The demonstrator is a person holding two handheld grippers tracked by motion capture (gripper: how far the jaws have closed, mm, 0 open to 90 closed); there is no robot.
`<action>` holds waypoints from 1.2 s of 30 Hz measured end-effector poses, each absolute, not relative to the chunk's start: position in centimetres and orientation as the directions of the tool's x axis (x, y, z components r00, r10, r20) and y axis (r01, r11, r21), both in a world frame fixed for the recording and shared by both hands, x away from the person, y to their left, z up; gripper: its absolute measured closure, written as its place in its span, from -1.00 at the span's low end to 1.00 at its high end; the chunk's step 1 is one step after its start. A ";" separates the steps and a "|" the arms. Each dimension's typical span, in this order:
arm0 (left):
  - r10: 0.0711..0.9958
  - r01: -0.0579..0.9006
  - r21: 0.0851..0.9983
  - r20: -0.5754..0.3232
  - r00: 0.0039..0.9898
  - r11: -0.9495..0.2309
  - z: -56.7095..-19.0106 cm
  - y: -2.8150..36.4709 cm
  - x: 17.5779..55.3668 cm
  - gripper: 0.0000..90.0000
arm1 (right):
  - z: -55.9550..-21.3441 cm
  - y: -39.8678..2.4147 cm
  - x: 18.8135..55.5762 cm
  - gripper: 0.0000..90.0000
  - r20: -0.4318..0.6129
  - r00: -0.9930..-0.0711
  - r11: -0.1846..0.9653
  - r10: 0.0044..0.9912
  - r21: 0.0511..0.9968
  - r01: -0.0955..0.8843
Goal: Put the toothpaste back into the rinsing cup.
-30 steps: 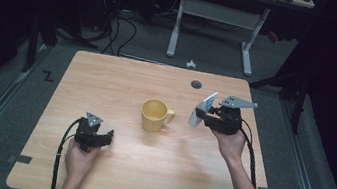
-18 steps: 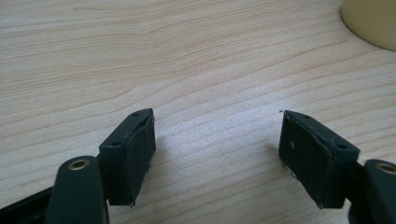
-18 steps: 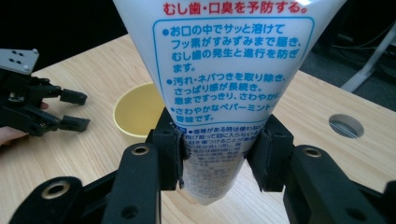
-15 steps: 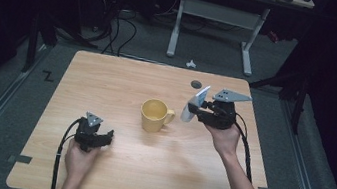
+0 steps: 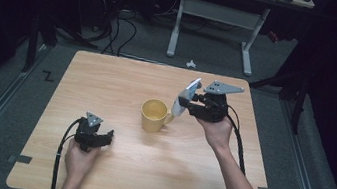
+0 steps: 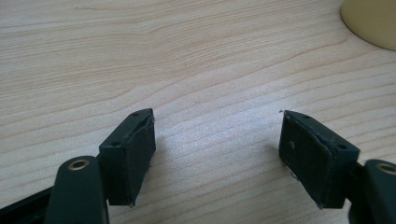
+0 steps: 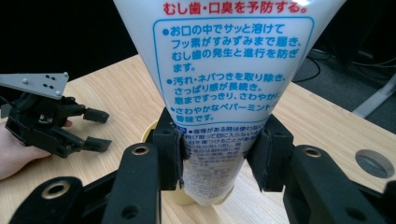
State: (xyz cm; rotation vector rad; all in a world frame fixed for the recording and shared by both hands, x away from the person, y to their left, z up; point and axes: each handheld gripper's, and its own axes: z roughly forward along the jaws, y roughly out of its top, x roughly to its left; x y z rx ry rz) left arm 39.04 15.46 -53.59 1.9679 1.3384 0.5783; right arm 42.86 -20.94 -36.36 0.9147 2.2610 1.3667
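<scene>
A yellow mug (image 5: 154, 114) stands upright near the middle of the wooden table (image 5: 122, 82). My right gripper (image 5: 189, 105) is shut on a white toothpaste tube (image 5: 185, 97) with blue Japanese print, held tilted just right of the mug, above its handle. In the right gripper view the tube (image 7: 229, 84) rises between the jaws, its lower end over the mug (image 7: 150, 134). My left gripper (image 5: 108, 137) rests on the table at the front left, open and with nothing in it (image 6: 217, 154). The mug's edge (image 6: 373, 21) lies ahead of it to the right.
A round dark hole (image 7: 373, 163) sits in the tabletop behind the tube. On the floor beyond the table lie a small white object (image 5: 191, 63), cables (image 5: 116, 21) and the legs of a desk frame (image 5: 214, 10). The other gripper (image 7: 95, 128) is seen far left.
My right gripper has carried the tube leftward, closer to the mug, and it now hangs by the handle. The left gripper has not moved.
</scene>
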 end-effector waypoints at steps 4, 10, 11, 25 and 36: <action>0.928 0.626 0.741 -0.013 0.373 -0.242 -53.6 15.5 39.0 -0.39 | -36.2 -20.5 43.1 0.34 0.038 -0.738 0.328 0.673 0.880 0.344; 0.928 0.626 0.741 -0.013 0.373 -0.242 -53.6 15.5 39.0 -0.39 | -35.8 -19.6 43.4 0.34 0.033 -0.744 0.329 0.667 0.884 0.333; 0.928 0.626 0.741 -0.013 0.373 -0.241 -53.6 15.5 39.0 -0.39 | -35.8 -19.4 43.4 0.34 0.033 -0.745 0.328 0.667 0.884 0.333; 0.928 0.627 0.741 -0.013 0.373 -0.242 -53.6 15.5 39.0 -0.39 | -36.4 -17.2 44.5 0.33 0.030 -0.759 0.354 0.651 0.872 0.338; 0.928 0.626 0.742 -0.013 0.372 -0.241 -53.6 15.5 39.0 -0.39 | -37.2 -15.3 45.3 0.33 0.019 -0.768 0.383 0.641 0.859 0.341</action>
